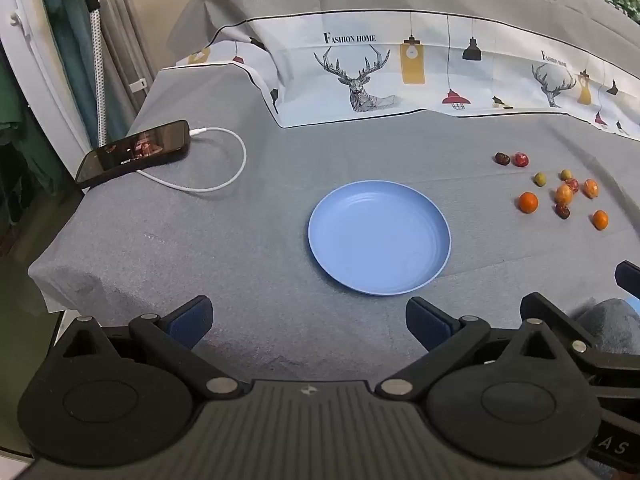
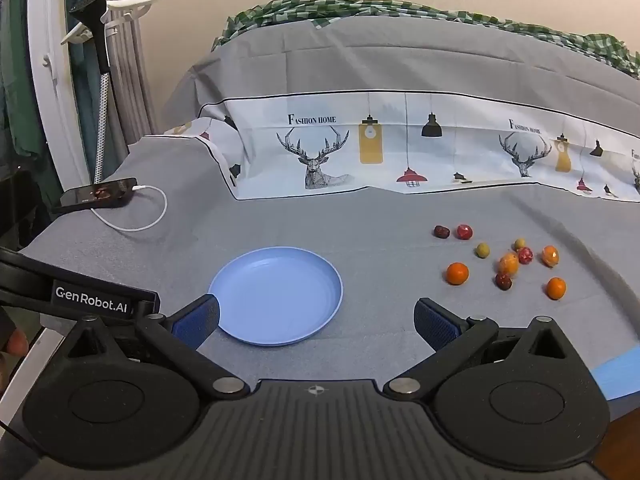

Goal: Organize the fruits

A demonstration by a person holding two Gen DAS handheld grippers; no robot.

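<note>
Both grippers, left gripper (image 1: 308, 322) and right gripper (image 2: 316, 322), are held wide with nothing between the fingers, blue plate (image 2: 280, 294) just ahead, fruits (image 2: 508, 264) scattered on tabletop (image 2: 380, 232) beyond, right.

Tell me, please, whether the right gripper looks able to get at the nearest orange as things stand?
Probably yes: the right gripper is open, and only bare grey cloth lies between it and the orange, which sits apart from the other fruit.
</note>
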